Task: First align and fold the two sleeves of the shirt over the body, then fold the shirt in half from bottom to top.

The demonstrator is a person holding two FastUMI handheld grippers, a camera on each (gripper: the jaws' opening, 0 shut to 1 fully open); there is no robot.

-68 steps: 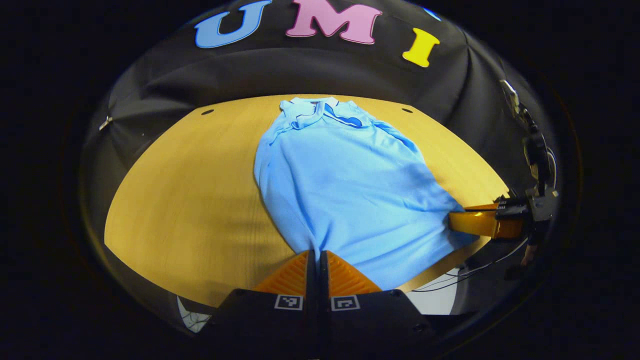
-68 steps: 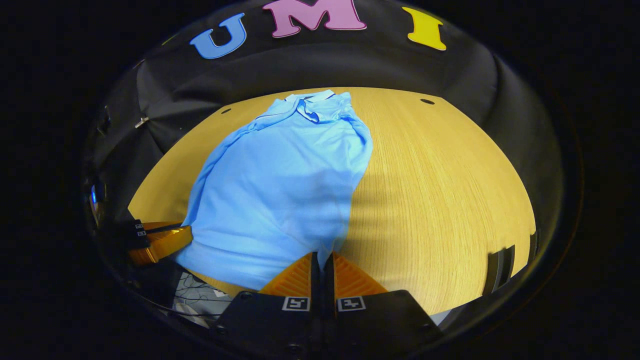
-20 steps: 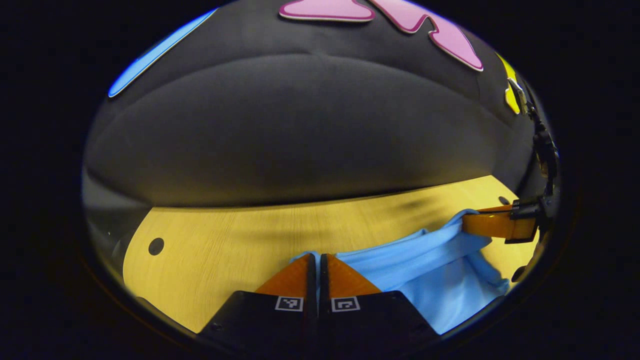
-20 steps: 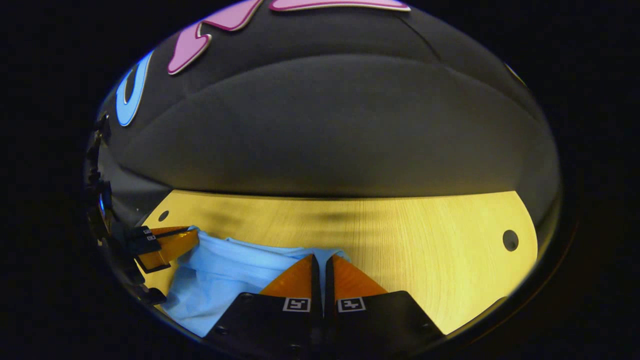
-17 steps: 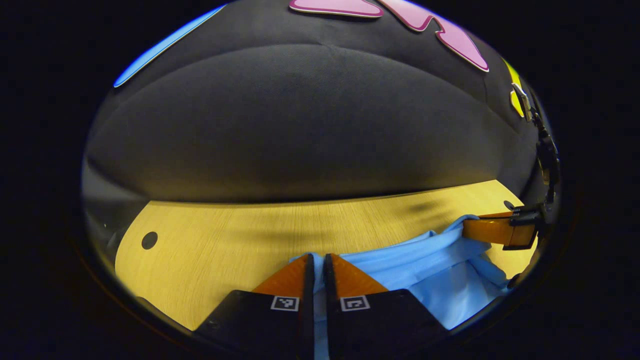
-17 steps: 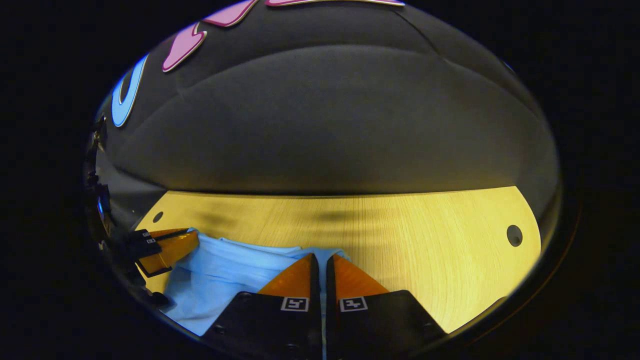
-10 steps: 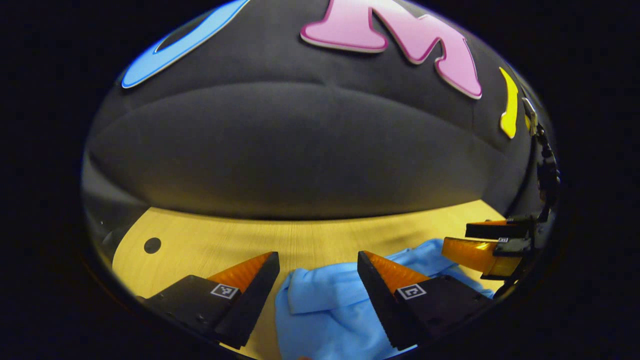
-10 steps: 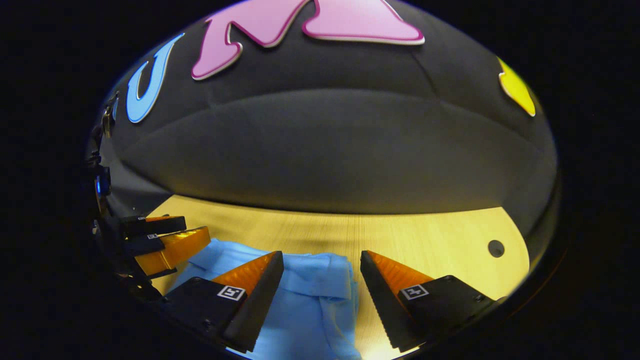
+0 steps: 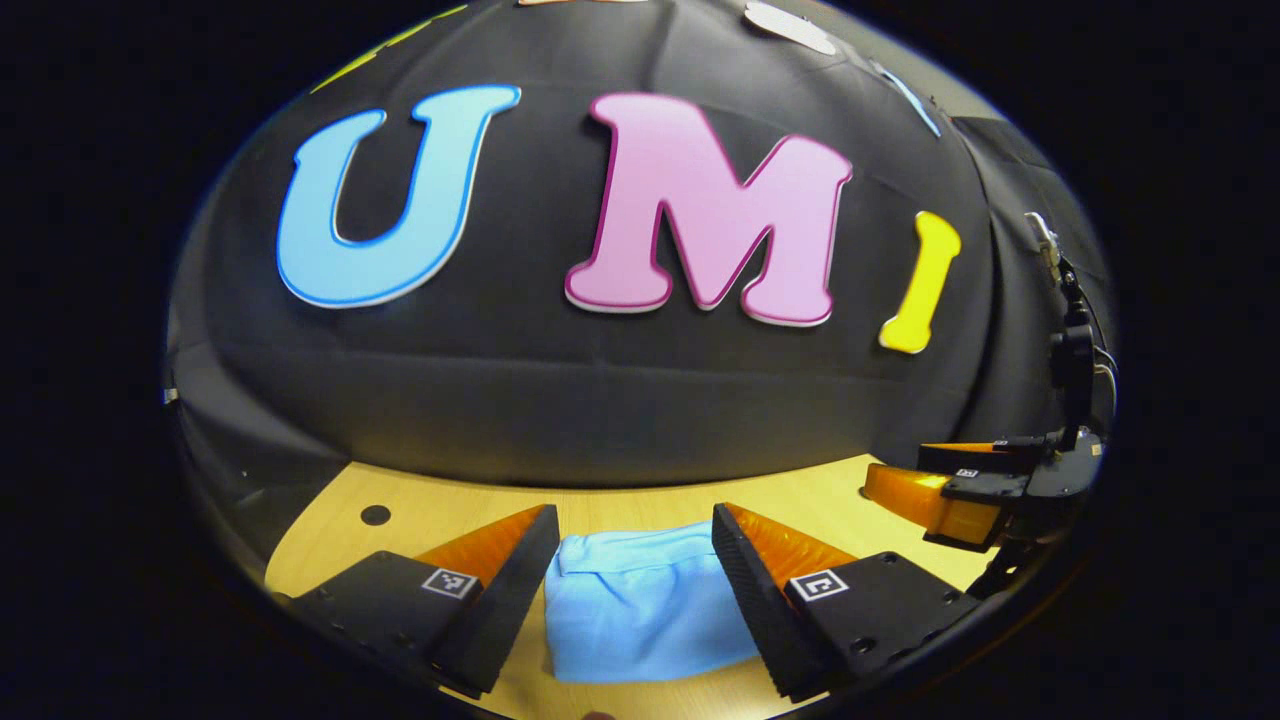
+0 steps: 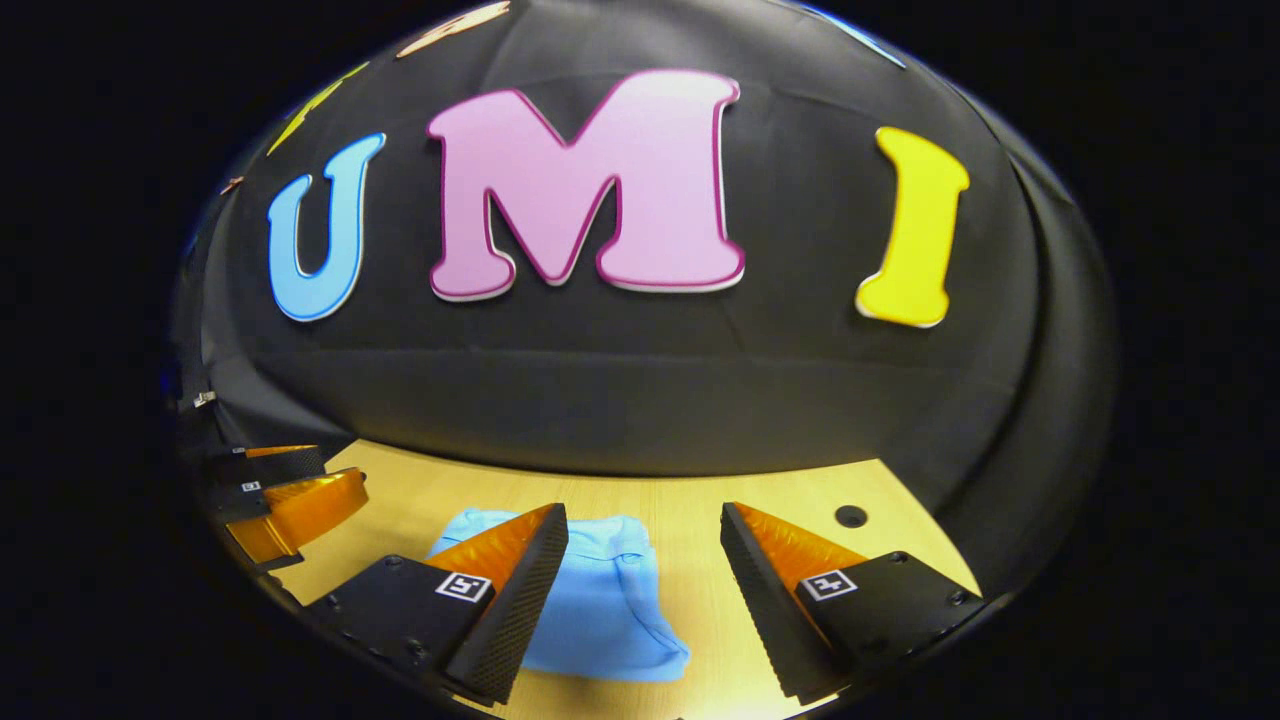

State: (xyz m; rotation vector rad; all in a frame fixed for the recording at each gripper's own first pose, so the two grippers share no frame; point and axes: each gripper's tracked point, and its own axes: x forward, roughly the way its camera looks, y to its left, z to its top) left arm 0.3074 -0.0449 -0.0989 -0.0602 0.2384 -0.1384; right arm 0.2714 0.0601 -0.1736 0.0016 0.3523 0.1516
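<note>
The light blue shirt (image 9: 640, 605) lies folded in a compact stack on the wooden table (image 9: 430, 510). In the left gripper view my left gripper (image 9: 630, 525) hangs open above it, with the cloth showing between the spread fingers and apart from them. In the right gripper view the shirt (image 10: 600, 600) lies below my right gripper (image 10: 645, 525), which is open too and holds nothing. The right gripper (image 9: 940, 495) also shows at the right edge of the left gripper view. The left gripper (image 10: 290, 505) shows at the left edge of the right gripper view.
The booth's black cloth wall (image 9: 620, 400) rises just behind the table's far edge. Small round holes mark the tabletop, one (image 9: 375, 515) in the left gripper view and one (image 10: 851, 516) in the right gripper view. Bare wood lies to either side of the shirt.
Both grippers carried the shirt's bottom hem up to the collar end, opened and let it go. Since then both have risen and pulled back, so the folded shirt looks smaller and lower.
</note>
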